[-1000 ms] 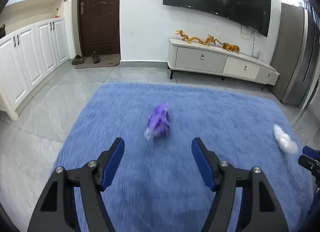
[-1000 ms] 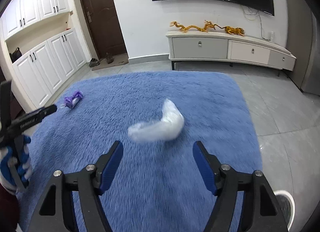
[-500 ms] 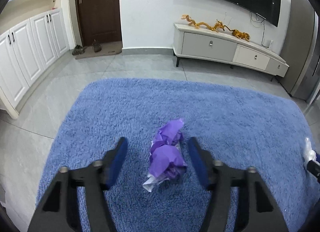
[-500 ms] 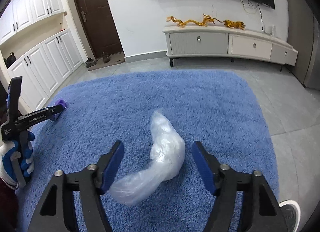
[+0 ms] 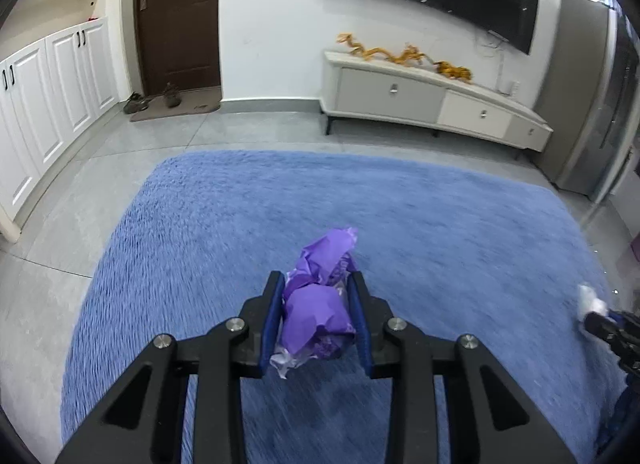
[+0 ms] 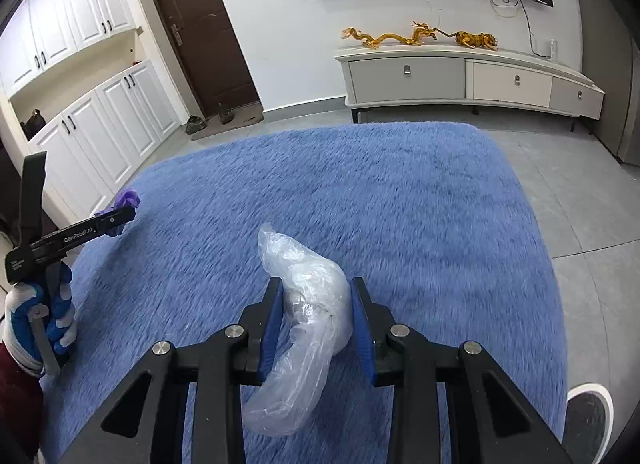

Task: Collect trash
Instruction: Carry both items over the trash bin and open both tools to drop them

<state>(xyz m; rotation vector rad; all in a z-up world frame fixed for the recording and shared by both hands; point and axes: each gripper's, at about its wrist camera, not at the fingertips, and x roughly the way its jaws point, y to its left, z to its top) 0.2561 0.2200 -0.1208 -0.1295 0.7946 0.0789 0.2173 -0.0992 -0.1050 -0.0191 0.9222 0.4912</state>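
Left wrist view first: the left claw [image 5: 316, 284] is closing on a crumpled purple wrapper [image 5: 318, 312], which sits between the blue pads with both sides touching it; a paler torn edge hangs out under the near end, and the far end of the wad pokes out beyond the fingertips. Under it lies the blue rug [image 5: 224, 224], and far off to the right the tip of the other tool shows with something white in it. From the right wrist view, the right claw [image 6: 316, 288] is likewise closing, its pads against a clear plastic bag [image 6: 308, 304] that bulges between them, with one tail trailing back under the claw and a knotted end sticking out ahead. Off to that claw's left, a gloved hand [image 6: 40, 304] holds the left tool. To do this step well, I would finish both squeezes before lifting, since soft trash compresses and can slip through a half-made grip. The bag looks the riskier: smooth film, held near its middle, with a long loose tail that may drag on the pile. Lifting straight up should free both from the fibres. Beyond the rug are grey floor tiles, a low TV cabinet [image 6: 460, 76] and a dark door [image 5: 180, 16]; no bin shows in either view.
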